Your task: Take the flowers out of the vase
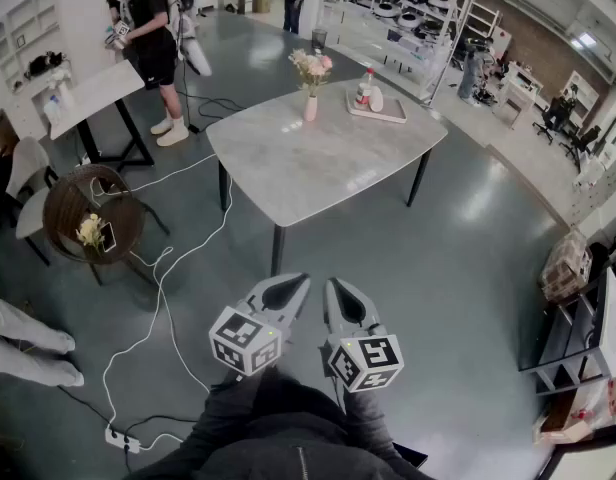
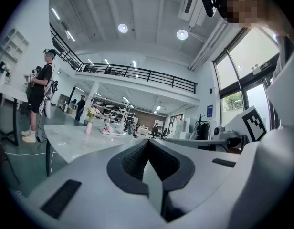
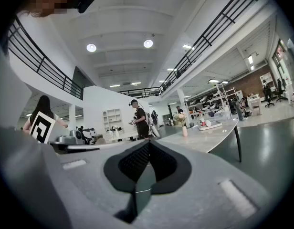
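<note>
Open hall, polished grey floor [image 1: 458, 268], glossy, round ceiling lights [image 2: 122, 28] mirrored in it as pale patches. White walls; mezzanine with a black railing [image 2: 137, 73] across the upper middle of the left gripper view.

Upper centre of the head view: table [image 1: 328, 173], pale grey marble-look top, rounded corners, thin dark legs. Near its far edge: slim pale pink vase [image 1: 310, 108], upright, with the flowers [image 1: 311, 65] in it, pink and cream blooms. Right of the vase, apart from it: flat tray [image 1: 390, 115] bearing bottles [image 1: 367, 88].

Left middle: round dark wooden side table [image 1: 78, 203] with a small cream bouquet [image 1: 89, 231] on top. White cable [image 1: 163, 288] looping over the floor down to a power strip [image 1: 122, 437] at lower left. Upper left: white desk [image 1: 93, 90] on black legs, a person [image 1: 150, 28] in dark clothes standing beside it. Upper right: metal shelving [image 1: 413, 3].

Lower centre: left gripper [image 1: 302, 281] and right gripper [image 1: 332, 285], side by side, pointed toward the table and well short of it. Matte grey plastic shells, black ribbed pads [image 2: 132, 159], a marker cube [image 1: 245, 340] at the rear of each. Left jaws closed, pads meeting at the tips, nothing between. Right jaws closed too, tips together, empty.
</note>
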The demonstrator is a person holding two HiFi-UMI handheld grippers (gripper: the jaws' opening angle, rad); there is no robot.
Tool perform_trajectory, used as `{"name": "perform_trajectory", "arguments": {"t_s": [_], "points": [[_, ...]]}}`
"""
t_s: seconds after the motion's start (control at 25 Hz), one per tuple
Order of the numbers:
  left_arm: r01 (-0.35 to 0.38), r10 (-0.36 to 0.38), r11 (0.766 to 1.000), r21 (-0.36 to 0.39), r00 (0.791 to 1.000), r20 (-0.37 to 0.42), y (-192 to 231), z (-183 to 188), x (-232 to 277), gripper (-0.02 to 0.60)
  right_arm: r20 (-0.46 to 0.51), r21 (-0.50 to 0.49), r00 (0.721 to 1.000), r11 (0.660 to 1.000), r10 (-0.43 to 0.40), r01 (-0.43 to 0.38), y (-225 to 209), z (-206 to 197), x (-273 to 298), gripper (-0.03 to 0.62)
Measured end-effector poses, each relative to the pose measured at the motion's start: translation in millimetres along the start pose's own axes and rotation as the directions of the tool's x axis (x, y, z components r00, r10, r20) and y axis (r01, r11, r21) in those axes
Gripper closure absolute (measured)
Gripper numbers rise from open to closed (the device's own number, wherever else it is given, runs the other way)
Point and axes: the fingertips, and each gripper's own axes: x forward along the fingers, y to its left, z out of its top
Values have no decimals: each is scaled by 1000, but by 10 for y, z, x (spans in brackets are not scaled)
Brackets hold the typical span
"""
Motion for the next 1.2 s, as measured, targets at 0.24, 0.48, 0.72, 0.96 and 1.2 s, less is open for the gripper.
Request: {"name": "perform_trajectory", "arguments": {"t_s": [0.24, 0.48, 0.72, 0.96, 1.2], "points": [[0, 0, 1000, -4, 1000, -1, -85, -2, 35, 581, -9, 0, 1000, 1000, 2, -2, -25, 4, -58, 595], [8, -8, 1000, -17, 1000, -13, -70, -64, 90, 581, 14, 10, 999, 999, -31, 30, -116, 2, -99, 595], [36, -36, 999, -31, 999, -27, -59, -102, 288, 581, 15, 26, 997, 997, -75, 75, -329, 17, -72, 595], [52, -54, 998, -47, 998, -31, 76, -114, 571, 581, 12, 41, 995, 994, -102, 101, -585, 25, 92, 595], [51, -53, 997, -57, 998, -35, 336, -51, 874, 580, 10, 58, 994, 992, -109, 109, -827, 85, 435, 595]]}}
